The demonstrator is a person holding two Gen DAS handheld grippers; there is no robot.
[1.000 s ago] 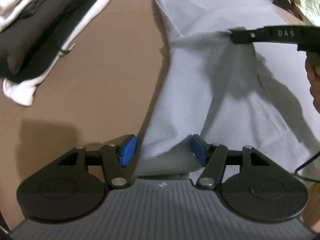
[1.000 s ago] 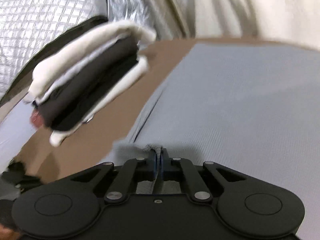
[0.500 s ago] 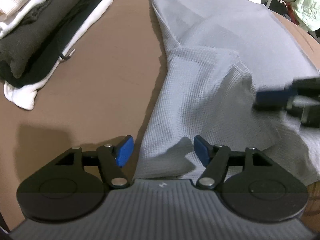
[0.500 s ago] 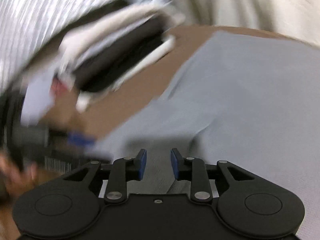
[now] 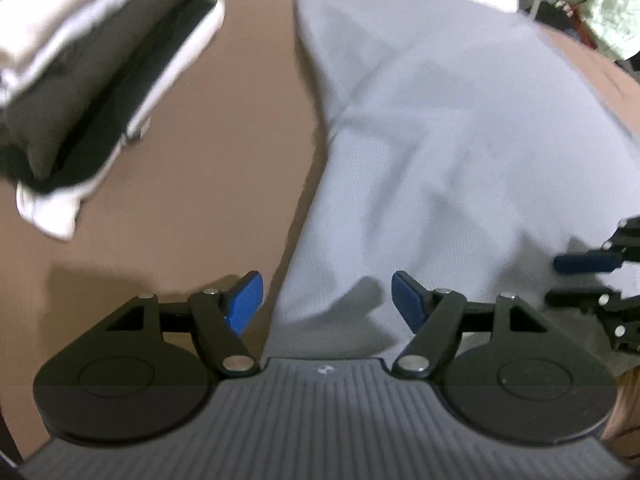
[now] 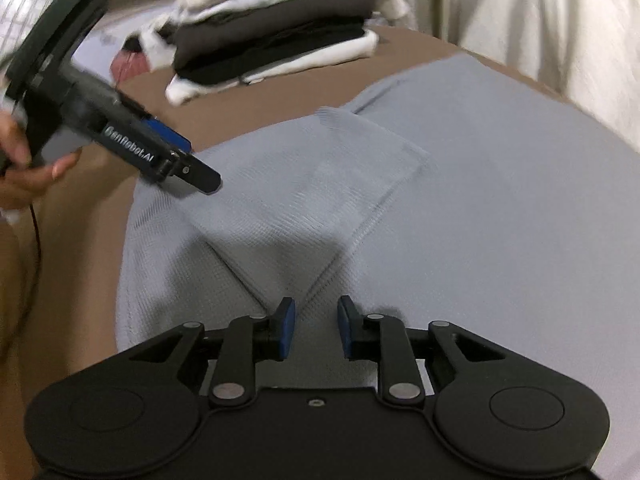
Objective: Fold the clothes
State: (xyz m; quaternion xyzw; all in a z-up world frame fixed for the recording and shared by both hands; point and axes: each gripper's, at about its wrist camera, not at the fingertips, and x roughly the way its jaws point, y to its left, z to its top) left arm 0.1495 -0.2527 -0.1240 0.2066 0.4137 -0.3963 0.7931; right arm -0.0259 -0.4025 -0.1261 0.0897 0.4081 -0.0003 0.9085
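a home room is suggested: folded clothes stack (image 6: 276, 36) on brown surface (image 5: 208, 152), cream curtain (image 6: 532, 20) far, laundry heaped far right.

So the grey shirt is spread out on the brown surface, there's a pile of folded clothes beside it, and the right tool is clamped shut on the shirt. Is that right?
Nearly. The right gripper is not clamped on the grey shirt: the right wrist view shows its jaws apart above the fabric, gripping nothing. The rest holds: the shirt lies on the brown surface, with the pile of folded clothes beside it.

Soft indoor light, motion blur, fisheye bending
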